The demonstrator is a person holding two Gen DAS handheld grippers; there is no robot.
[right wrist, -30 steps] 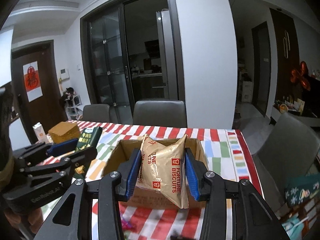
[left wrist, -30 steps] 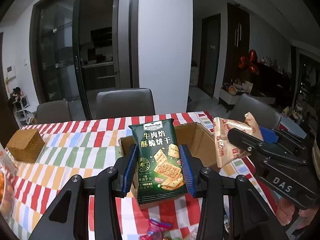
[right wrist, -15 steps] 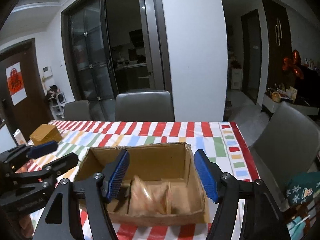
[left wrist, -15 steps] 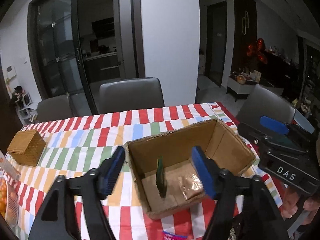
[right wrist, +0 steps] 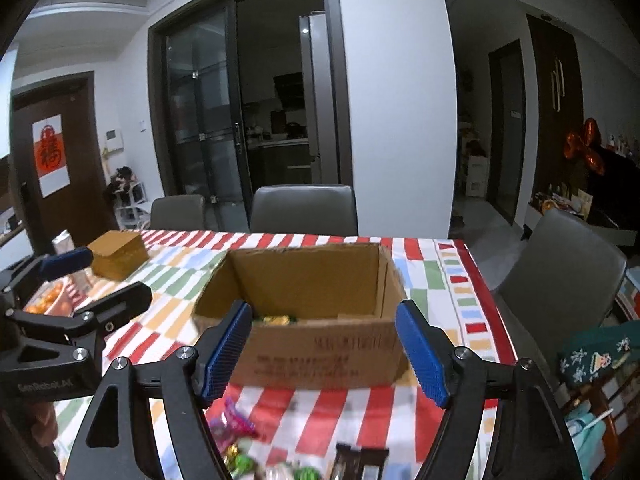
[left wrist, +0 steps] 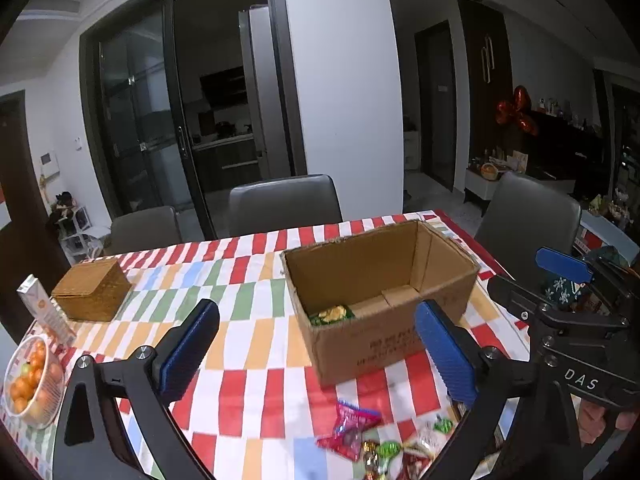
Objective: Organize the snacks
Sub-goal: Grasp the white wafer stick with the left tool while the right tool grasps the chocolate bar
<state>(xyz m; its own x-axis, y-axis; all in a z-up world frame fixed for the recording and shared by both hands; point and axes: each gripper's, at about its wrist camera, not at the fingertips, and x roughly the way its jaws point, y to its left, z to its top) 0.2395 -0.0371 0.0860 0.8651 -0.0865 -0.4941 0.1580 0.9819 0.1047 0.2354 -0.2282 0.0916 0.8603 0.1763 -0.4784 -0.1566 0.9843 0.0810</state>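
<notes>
An open cardboard box (left wrist: pixel 380 280) stands on the striped tablecloth (left wrist: pixel 248 344). A green snack pack (left wrist: pixel 332 314) lies on its floor at the near left corner, and it shows over the near wall in the right wrist view (right wrist: pixel 276 319). My left gripper (left wrist: pixel 320 344) hovers in front of the box, its jaws opening wide and holding nothing. My right gripper (right wrist: pixel 324 350) also hangs before the box (right wrist: pixel 312 280), its jaws opening with nothing gripped. Each gripper shows in the other's view: the right (left wrist: pixel 560 280), the left (right wrist: pixel 92 280). Loose wrapped candies (left wrist: pixel 352 428) lie near the table's front.
A woven brown box (left wrist: pixel 92 290), a small carton (left wrist: pixel 46 314) and a bowl of oranges (left wrist: pixel 32 380) sit at the left. Grey chairs (left wrist: pixel 284 204) stand behind and right of the table. A green patterned bag (right wrist: pixel 596 360) is off the table's right edge.
Both grippers let go of their packs, the green biscuit pack and the tan fortune-biscuit bag, which dropped into the box. Both jaws spread wider and both grippers drew back from the box.
</notes>
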